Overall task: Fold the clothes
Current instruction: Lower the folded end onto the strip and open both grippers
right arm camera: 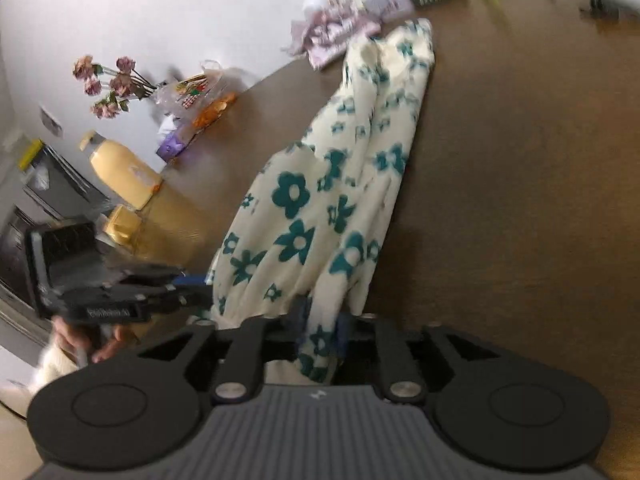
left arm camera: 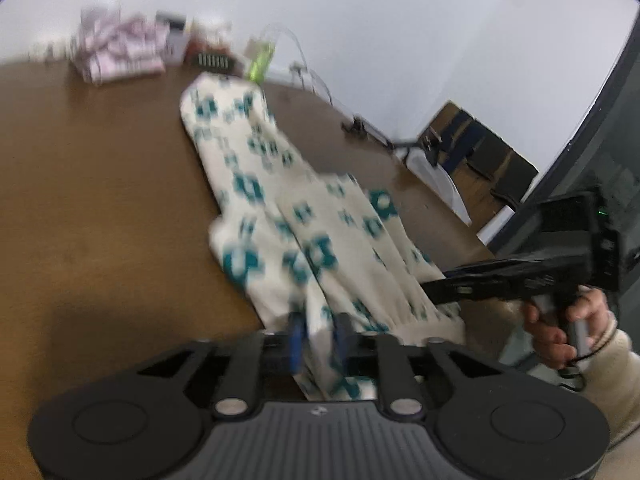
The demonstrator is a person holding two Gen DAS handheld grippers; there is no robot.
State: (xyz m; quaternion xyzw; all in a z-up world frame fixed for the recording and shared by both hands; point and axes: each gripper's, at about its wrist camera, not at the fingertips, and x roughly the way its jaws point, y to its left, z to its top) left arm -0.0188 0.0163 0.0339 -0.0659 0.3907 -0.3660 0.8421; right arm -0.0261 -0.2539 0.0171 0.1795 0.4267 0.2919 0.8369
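A person holds a tool in each hand over a brown desk (left arm camera: 100,200). The left tool (left arm camera: 318,334) has its blue fingers clamped on the near edge of a cream garment (left arm camera: 276,200) printed with teal flowers. Just to its right, the right tool (right arm camera: 322,330) is clamped on the same edge, a fold of cloth bunched between its fingers. From both tools the garment stretches away in a long, loosely gathered strip, its far end resting on the desk near a pile of pink clothes (left arm camera: 120,48).

Risks, as I judge them: the grips sit close together on bunched cloth, so a layer could slip free, or the fold could land crooked. Dragging the far end might disturb the pink pile beyond it.
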